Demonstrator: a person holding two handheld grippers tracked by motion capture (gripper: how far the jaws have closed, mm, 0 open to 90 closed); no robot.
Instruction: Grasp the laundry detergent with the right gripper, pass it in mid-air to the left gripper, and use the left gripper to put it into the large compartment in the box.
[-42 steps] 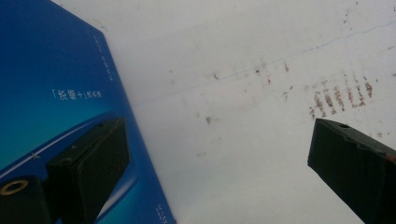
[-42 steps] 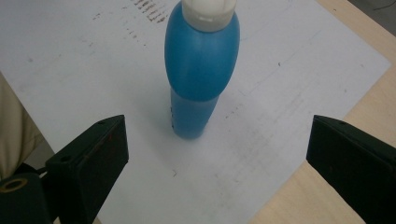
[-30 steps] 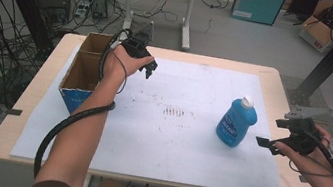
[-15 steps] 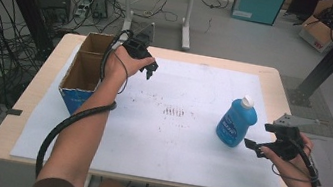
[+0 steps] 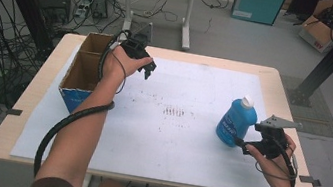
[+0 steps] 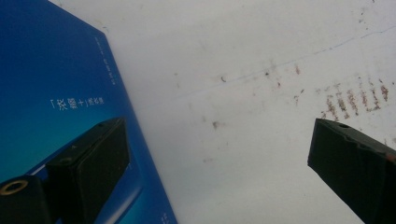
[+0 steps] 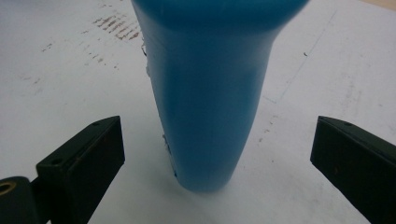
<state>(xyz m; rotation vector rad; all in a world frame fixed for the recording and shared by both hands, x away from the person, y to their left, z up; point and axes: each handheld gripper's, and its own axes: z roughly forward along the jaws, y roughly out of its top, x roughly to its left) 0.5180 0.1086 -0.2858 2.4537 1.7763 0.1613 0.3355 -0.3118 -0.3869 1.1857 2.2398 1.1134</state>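
The blue bottle (image 5: 236,121) is found standing upright on the white sheet (image 5: 167,139) that covers the table (image 5: 278,81), at the person's right-hand side, with its white cap (image 5: 247,102) uppermost. Its long axis is therefore taken as vertical, or very nearly so (a slight lean towards the far edge may be suggested by the high view, but this cannot be confirmed).

The right gripper (image 5: 253,147) is held just beside the lower part of the bottle, on its near right side. In the right gripper view the bottle (image 7: 210,93) is seen directly ahead, between the two black jaws, which are spread wide with clear sheet showing on either side of the body. No contact is observed. The approach is level and low, so that the jaws stand across the vertical axis, near the base.

The left gripper (image 5: 144,67) is held well apart from the bottle, at the far left, beside the open cardboard box (image 5: 81,72). Its jaws are likewise spread wide and nothing is carried; the blue side of the box (image 6: 56,93) is seen behind one jaw in the left gripper view.

The right hand is judged the nearer by a clear margin. A short advance forward, followed by closing on the body, is judged to be what the coming move requires.
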